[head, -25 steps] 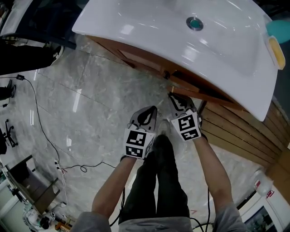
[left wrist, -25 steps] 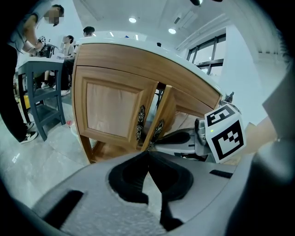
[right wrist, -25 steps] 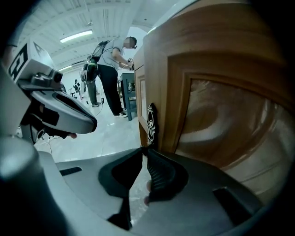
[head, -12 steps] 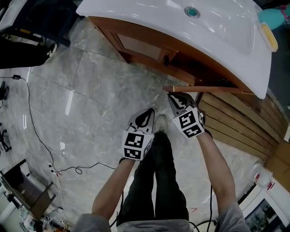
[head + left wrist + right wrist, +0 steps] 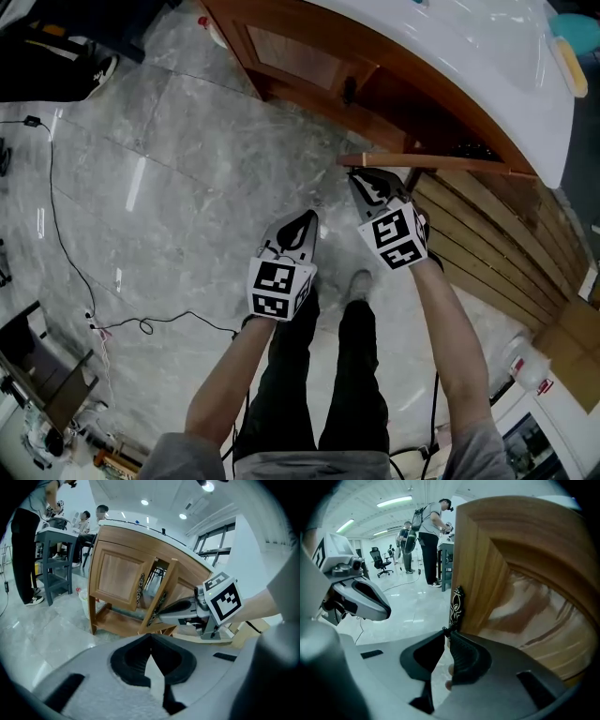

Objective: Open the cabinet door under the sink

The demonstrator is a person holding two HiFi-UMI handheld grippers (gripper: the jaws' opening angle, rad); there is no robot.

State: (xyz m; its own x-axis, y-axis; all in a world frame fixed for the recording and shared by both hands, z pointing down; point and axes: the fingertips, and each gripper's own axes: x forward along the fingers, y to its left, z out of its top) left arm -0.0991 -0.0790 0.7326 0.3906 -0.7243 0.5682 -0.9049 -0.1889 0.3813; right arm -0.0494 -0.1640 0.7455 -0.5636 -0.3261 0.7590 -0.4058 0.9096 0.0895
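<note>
The right gripper view showed the right gripper [image 5: 446,631] with its jaws pressed together on the lower end of a black ornate handle [image 5: 457,603]. That handle sat on the edge of the open door [image 5: 520,569], whose wooden panel filled the right of the view. Two people [image 5: 432,536] stood far off on the pale floor. In the left gripper view the left gripper [image 5: 150,638] had its jaws closed tip to tip with nothing between them, and it hung free in front of the cabinet [image 5: 140,540]. The cabinet had two doors. The closed door [image 5: 116,579] on the left carried a second handle [image 5: 139,588], and the open door on the right stood swung out toward the near side, with the right gripper reaching in at its edge. In the head view the cabinet lay under the white sink [image 5: 487,66] at the far right. The open door appeared there as one thin wooden strip, edge-on, with the tips of the right gripper touching its left end. The left gripper was near the right one, on its left, and apart from the door, above the grey marble floor [image 5: 169,187]. Two marker cubes [image 5: 279,289] showed, one on each gripper. One thin cable [image 5: 142,326] trailed across the floor at the near left.
</note>
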